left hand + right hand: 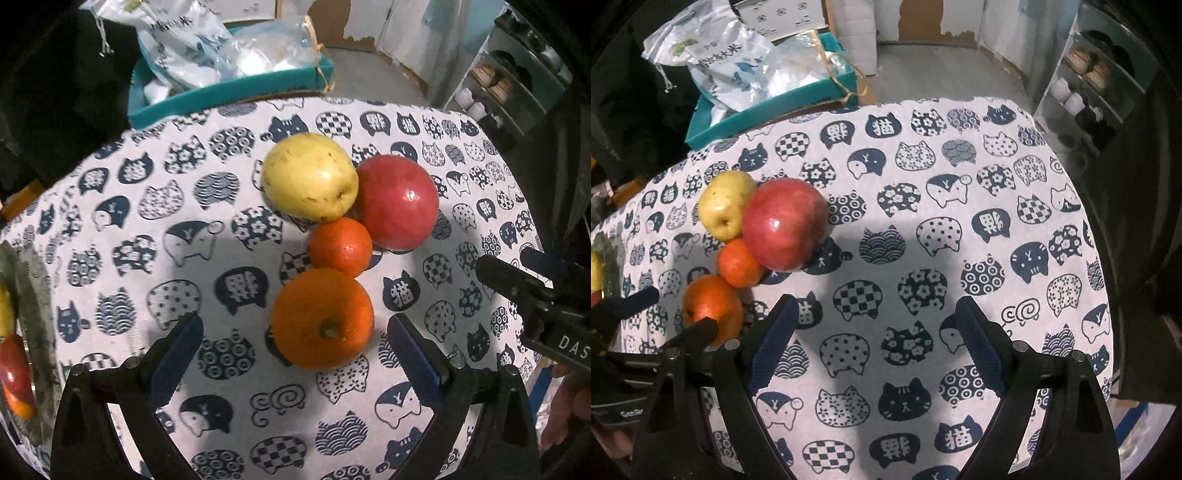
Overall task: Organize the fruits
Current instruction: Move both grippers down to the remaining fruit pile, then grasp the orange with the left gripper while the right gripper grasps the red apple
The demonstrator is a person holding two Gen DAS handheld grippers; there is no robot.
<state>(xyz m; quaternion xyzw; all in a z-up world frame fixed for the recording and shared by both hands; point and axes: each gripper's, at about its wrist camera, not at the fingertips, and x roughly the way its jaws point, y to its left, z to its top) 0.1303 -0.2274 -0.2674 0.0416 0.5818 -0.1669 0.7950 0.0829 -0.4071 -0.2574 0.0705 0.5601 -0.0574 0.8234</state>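
Four fruits lie touching in a cluster on the cat-print tablecloth (110,229): a yellow pear (310,177), a red apple (397,201), a small tangerine (340,246) and a big orange (322,318). My left gripper (295,319) is open and points steeply down, with the big orange between its blue pads, neither pad touching it. My right gripper (875,302) is open over bare cloth, to the right of the red apple (785,223), the tangerine (738,264) and the big orange (709,302). Nothing is between its fingers. The pear (722,203) lies at the back.
A teal box (229,94) filled with plastic bags stands behind the table's far edge. A shoe rack (1086,85) stands on the floor at the back right. A grey-rimmed thing (33,295) at the left edge shows yellow, red and orange shapes. The cloth's right edge (1104,295) drops off nearby.
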